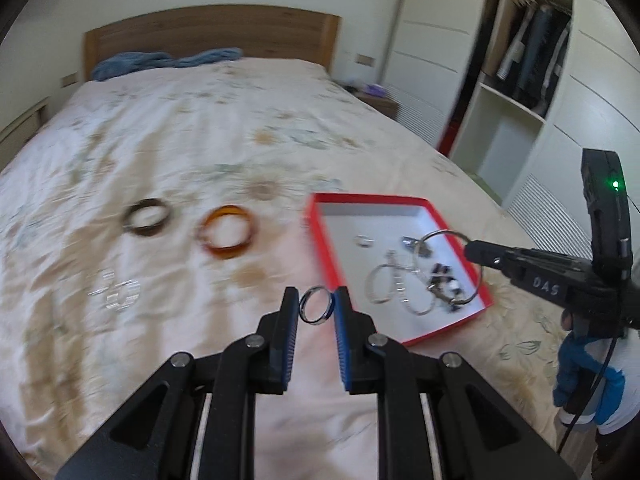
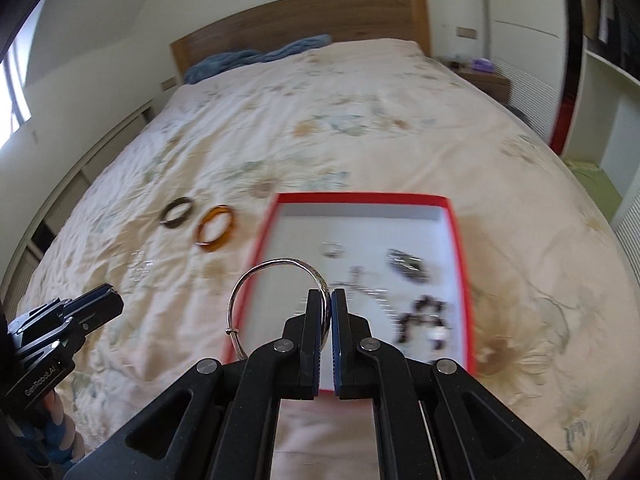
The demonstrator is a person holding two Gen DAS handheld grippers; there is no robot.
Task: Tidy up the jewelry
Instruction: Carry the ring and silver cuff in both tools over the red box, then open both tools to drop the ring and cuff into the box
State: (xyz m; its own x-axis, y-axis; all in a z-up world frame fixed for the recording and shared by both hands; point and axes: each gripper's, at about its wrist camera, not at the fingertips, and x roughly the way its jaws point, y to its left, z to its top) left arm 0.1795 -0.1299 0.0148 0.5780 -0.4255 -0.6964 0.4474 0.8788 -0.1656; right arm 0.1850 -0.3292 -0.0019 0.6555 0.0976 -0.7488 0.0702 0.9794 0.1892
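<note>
My left gripper [image 1: 317, 307] is shut on a small silver and blue ring [image 1: 316, 310], held above the bed just left of the red box [image 1: 316, 220]. My right gripper [image 2: 327, 307] is shut on a thin silver bangle [image 2: 272, 268] and holds it above the red box [image 2: 460, 240]; the same bangle shows in the left wrist view [image 1: 440, 236]. The box holds a small ring [image 1: 364, 241], silver bangles [image 1: 384, 284] and dark beaded pieces [image 2: 424, 312]. On the bedspread lie a dark bangle [image 1: 146, 218], an amber bangle [image 1: 226, 232] and clear pieces [image 1: 116, 290].
The bed [image 1: 200, 128] has a floral cream cover, a wooden headboard [image 1: 208, 28] and a blue blanket [image 1: 160, 62] at its head. A bedside table [image 1: 378, 100] and an open wardrobe [image 1: 520, 60] stand to the right.
</note>
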